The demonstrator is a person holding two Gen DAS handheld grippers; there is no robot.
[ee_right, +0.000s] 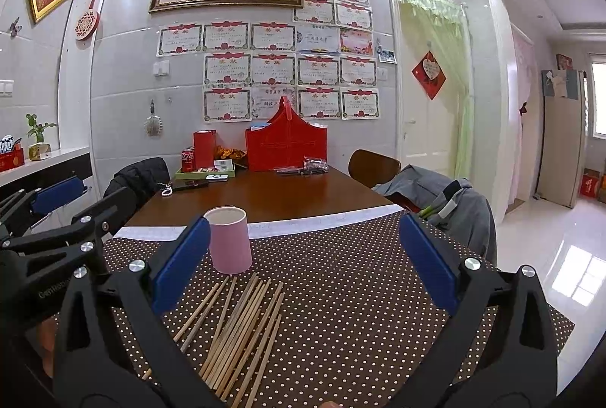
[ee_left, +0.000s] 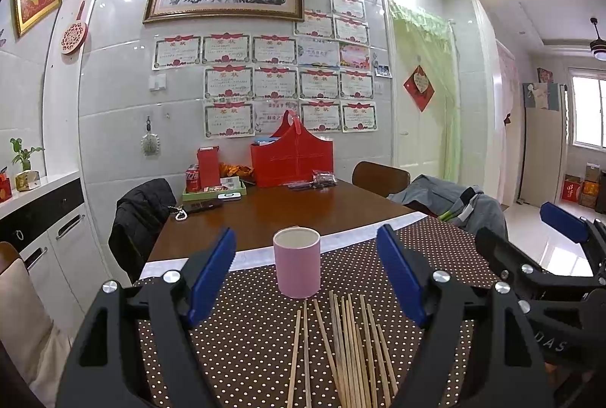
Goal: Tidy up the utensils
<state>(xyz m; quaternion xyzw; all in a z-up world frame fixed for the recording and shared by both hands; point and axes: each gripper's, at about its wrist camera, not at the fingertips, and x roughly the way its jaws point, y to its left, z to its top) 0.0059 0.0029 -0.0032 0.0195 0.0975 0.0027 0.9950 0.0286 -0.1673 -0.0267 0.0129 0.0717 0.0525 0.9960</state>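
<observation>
— Chopsticks (ee_left: 348, 351) first: where do they lie?

— Loose on the dotted brown cloth (ee_left: 246, 332), in a rough fan of bare wooden sticks, none in the cup. From the left wrist view they run out from the bottom edge toward the pink cup (ee_left: 297, 262), and the nearest tips stop just short of its base.

— And the cup?

— Upright on the same cloth, open mouth up, pale inside. In the left view it stands between the two blue pads. In the right view it sits to the left, partly behind the left blue pad.

— How does the left tool (ee_left: 306, 252) stand?

— Spread wide, nothing between its fingers. It hangs above the sticks without touching them.

— The right tool (ee_right: 305, 241)?

— Also wide apart and holding nothing. The sticks lie under its left half, and the cloth under its right half is bare dots. Each view shows the other tool at its edge, side by side.

— What carries it all?

— A brown wooden counter (ee_left: 288, 211); the cloth covers its near end, with a pale strip along the cloth's far border. At the far end stand a red bag (ee_left: 291, 158), a red can (ee_left: 192, 178) on a green tray and a smaller red box. Chairs with jackets draped over them stand on both sides.
</observation>
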